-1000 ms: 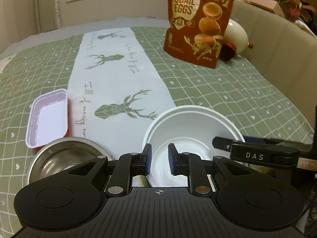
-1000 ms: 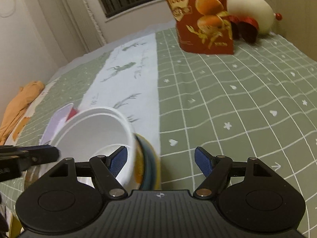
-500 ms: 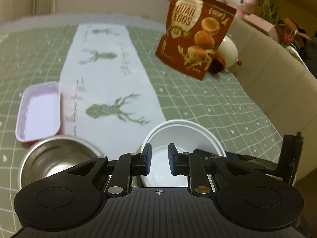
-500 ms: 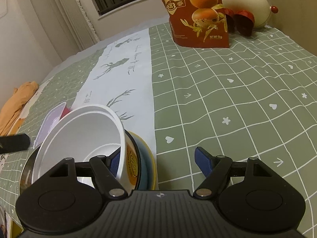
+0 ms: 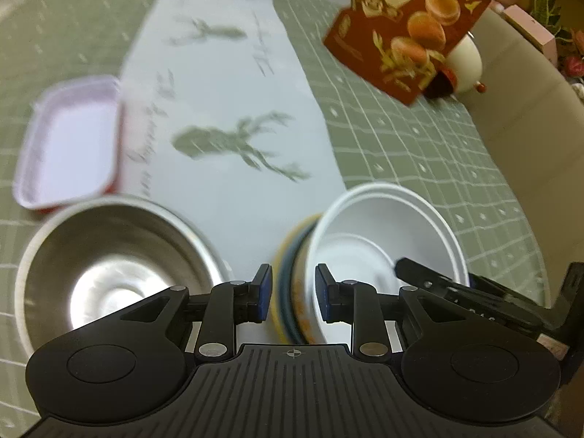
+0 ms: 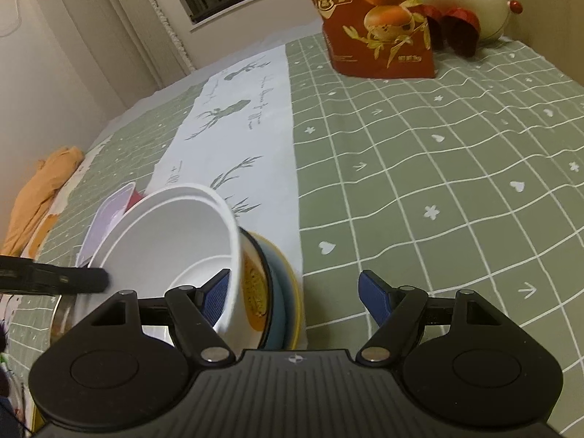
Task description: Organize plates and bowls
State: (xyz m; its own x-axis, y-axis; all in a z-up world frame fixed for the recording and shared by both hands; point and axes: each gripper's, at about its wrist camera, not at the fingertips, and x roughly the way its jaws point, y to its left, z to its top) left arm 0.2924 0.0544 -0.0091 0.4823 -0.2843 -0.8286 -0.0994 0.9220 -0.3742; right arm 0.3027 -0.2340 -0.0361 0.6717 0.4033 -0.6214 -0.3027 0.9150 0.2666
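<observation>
On the near edge of the counter: the white bowl (image 5: 387,241) sits tilted in a stack of bowls (image 5: 292,292); the steel bowl (image 5: 109,273) stands apart to its left, and a pink tray (image 5: 69,146) lies beyond that.
White bowl, handling: looks thin and light, probably plastic or foam; its wall would flex under a hard pinch, and the smooth rim could slip. I judge the rim wall the place to take hold.
Stack, handling: the bowls under it look glazed, so heavier and breakable; best left where they rest.
Steel bowl, handling: stiff and slick, with a thin rim to pinch.
Left gripper (image 5: 294,292): jaws opening, straddling the near rim of the stack, pads clear of it.
Right gripper (image 6: 295,292): jaws stand wide, one finger inside the white bowl, the other outside the stack; nothing pinched.
Count, bowls: one white, one steel, and about three nested beneath the white one; blur hides the exact number.
Count, trays: one.
Count, far items: one snack bag (image 6: 372,18).
</observation>
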